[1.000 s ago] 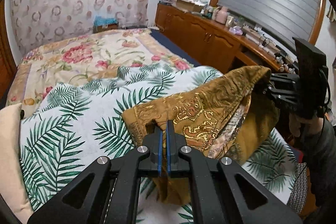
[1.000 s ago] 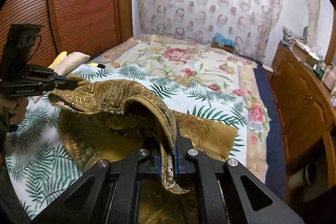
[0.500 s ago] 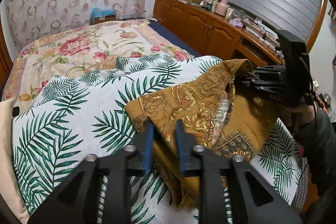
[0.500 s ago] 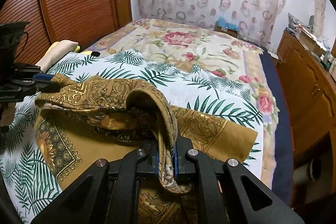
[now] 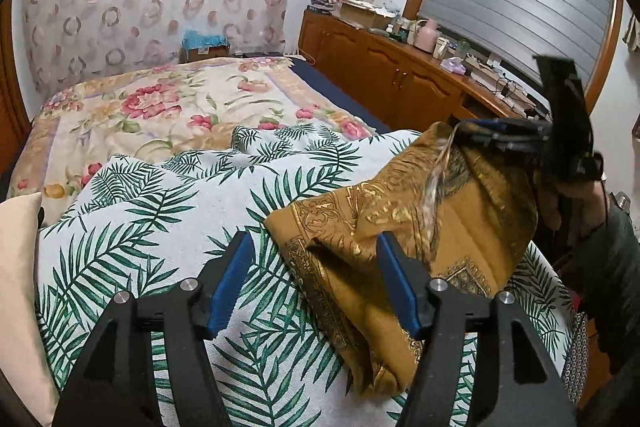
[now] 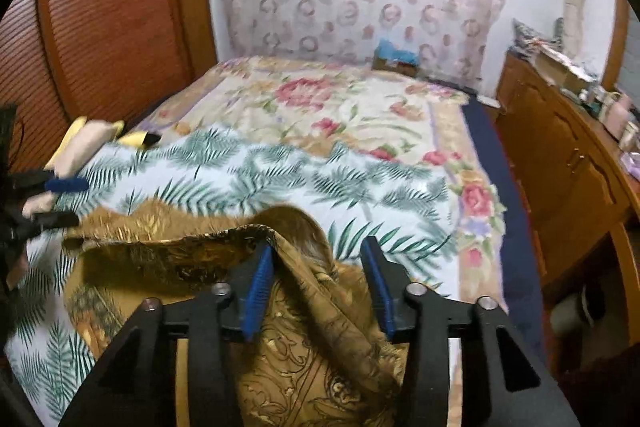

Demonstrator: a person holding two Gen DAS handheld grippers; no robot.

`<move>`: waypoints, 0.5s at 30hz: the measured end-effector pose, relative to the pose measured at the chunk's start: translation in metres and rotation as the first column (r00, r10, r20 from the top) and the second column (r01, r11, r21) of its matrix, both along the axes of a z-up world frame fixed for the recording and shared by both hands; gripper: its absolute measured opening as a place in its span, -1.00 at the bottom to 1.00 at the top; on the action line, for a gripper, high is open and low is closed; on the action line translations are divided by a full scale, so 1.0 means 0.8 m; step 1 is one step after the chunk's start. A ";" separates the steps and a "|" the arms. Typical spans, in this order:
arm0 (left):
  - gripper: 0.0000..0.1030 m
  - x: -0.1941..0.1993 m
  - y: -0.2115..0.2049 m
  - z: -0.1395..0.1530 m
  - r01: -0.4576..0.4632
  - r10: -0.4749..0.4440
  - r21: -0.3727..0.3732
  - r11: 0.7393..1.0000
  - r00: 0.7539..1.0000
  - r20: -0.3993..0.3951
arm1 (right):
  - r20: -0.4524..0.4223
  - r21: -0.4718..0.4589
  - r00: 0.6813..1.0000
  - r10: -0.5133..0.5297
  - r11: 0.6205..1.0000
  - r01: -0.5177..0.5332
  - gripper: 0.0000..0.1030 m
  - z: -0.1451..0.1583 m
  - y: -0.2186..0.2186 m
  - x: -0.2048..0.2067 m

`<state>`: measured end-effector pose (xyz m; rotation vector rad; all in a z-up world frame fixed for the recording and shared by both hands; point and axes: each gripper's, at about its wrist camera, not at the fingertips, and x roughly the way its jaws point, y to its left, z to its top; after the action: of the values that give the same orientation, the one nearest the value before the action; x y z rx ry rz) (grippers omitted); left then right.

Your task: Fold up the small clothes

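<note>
Leftmost, left gripper (image 5: pixel 312 283) stands wide, empty, beside the mustard-gold garment (image 5: pixel 404 231), which lies doubled on the palm-print sheet (image 5: pixel 168 211). Right gripper (image 6: pixel 316 283) also gapes, cloth draped loosely between its fingers, seemingly released to settle the fold.

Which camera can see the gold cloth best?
The left wrist view: the gold cloth lies sharp and nearly whole on the leaf-print sheet. The right wrist view shows it blurry, bunched close and partly hidden behind the right gripper, whose fingers are spread.
</note>
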<state>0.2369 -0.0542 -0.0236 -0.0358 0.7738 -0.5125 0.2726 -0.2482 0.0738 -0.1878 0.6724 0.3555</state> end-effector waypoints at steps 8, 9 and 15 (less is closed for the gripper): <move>0.35 0.001 -0.004 -0.005 0.018 -0.018 -0.002 1.000 1.000 -0.012 | 0.102 0.047 0.992 -0.077 0.996 0.072 0.07 0.028 -0.007 -0.037; 0.35 0.001 -0.004 -0.006 0.016 -0.016 -0.001 1.000 1.000 -0.011 | 0.103 0.042 0.992 -0.079 0.996 0.075 0.07 0.026 -0.006 -0.042; 0.35 0.008 -0.008 -0.019 -0.008 0.009 0.018 1.000 0.999 -0.044 | 0.070 0.013 0.995 -0.073 0.997 0.072 0.08 0.004 -0.007 -0.074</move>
<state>0.2431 -0.0605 -0.0390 -0.0335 0.8207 -0.4981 0.2137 -0.2541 0.0769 -0.1643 0.6063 0.2814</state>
